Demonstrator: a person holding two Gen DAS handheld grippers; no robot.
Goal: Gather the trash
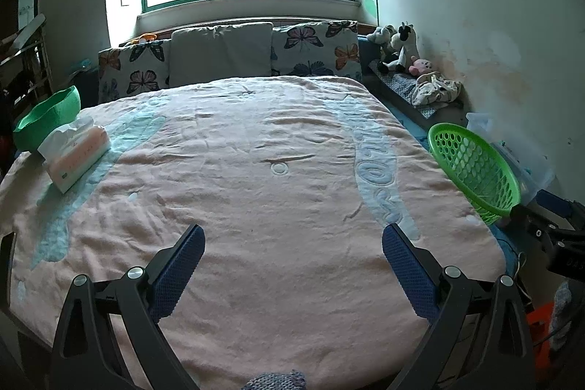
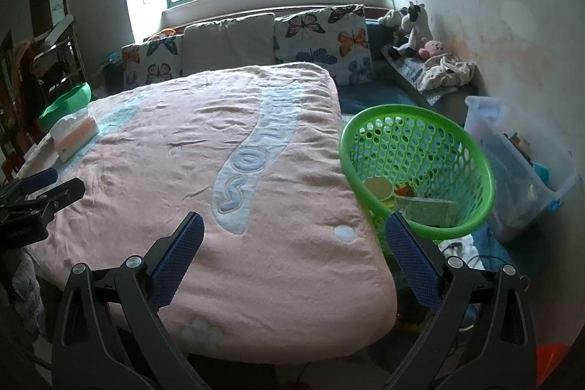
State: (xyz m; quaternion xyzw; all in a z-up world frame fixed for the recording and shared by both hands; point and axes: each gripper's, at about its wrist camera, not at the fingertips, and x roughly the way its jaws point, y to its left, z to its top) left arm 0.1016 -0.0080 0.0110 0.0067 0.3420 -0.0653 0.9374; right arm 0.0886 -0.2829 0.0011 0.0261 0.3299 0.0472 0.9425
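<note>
A green perforated basket stands at the right edge of the bed; it holds a paper cup, a flat carton and other scraps. It also shows in the left wrist view. My left gripper is open and empty above the near part of the pink blanket. My right gripper is open and empty over the blanket's near right corner, its right finger beside the basket. The left gripper also shows at the left edge of the right wrist view.
A tissue box and a green bowl sit at the bed's left edge. Butterfly pillows line the headboard. Plush toys and crumpled cloth lie on a ledge at right. A clear storage bin stands beside the basket.
</note>
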